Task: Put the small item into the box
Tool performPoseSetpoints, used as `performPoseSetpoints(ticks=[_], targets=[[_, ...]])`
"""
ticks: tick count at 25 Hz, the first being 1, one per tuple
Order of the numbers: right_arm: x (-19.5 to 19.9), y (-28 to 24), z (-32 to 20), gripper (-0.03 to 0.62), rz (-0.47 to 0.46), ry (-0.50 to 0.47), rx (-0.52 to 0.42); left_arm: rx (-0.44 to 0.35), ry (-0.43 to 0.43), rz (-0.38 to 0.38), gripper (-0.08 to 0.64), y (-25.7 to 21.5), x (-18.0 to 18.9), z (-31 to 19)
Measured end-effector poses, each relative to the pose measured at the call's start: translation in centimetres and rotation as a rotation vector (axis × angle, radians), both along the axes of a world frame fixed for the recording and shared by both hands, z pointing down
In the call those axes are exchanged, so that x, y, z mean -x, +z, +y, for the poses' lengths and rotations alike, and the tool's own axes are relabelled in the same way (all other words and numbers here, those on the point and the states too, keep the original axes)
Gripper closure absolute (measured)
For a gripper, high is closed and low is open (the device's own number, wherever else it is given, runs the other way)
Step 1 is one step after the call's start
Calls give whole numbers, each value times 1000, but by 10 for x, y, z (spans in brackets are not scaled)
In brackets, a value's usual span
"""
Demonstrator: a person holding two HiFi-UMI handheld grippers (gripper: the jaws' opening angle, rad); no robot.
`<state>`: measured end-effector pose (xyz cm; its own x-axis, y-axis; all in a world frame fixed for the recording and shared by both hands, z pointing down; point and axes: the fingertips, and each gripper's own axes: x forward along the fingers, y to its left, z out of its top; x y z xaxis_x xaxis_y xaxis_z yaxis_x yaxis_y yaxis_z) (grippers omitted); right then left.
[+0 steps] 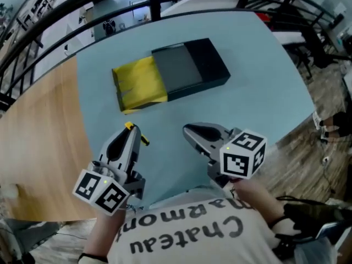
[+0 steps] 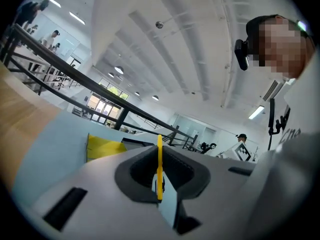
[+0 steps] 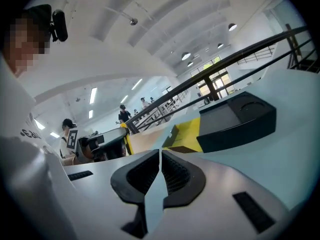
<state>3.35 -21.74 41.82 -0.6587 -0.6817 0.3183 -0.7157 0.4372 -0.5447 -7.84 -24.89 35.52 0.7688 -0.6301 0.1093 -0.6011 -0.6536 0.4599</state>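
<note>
As viewed along the left gripper (image 2: 160,154), clamped tight on the small yellow item (image 2: 159,174). Thin, flat, edge-on to the camera, upright between the two dark pads (image 2: 135,173), touching both. Pinched at the tip end of the jaws, poking up a little past them. In head view, visible as a yellow bit at the front of that gripper, over the blue-grey table (image 1: 264,92), not far from the wooden surface (image 1: 38,131) on the left. Not in the box (image 1: 192,67); well short of it, with bare tabletop between. Further out on the table for the box: black shell, grey middle face, yellow section (image 1: 140,84) slid out at the left end, on the left gripper's side. Cannot tell if drawer or sleeve. At the right gripper (image 3: 160,156), pressed shut on nothing, with pads together along a thin seam and only table past the tips. Held just beside the left one, to its right, tips aimed toward the box, well apart from it. In right gripper view, box ahead and to the right, left gripper off to the left with yellow at its tip
</note>
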Motion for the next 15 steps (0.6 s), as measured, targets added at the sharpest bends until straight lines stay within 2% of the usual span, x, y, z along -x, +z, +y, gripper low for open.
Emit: performPoseSetpoints(ticks=[3, 5, 9, 13, 15], targets=[[48, 7, -29, 551, 6, -120, 21, 7, -50, -32, 534, 3, 24, -23], [65, 7, -45, 551, 19, -193, 19, 7, -78, -67, 534, 4, 29, -35], [57, 3, -73, 551, 18, -288, 9, -2, -127, -111, 534, 1, 10, -56], [54, -6, -99, 551, -26, -353, 12, -32, -164, -155, 534, -7, 0, -85], [57, -8, -106, 551, -54, -386, 23, -45, -190, -153, 534, -13, 2, -100]])
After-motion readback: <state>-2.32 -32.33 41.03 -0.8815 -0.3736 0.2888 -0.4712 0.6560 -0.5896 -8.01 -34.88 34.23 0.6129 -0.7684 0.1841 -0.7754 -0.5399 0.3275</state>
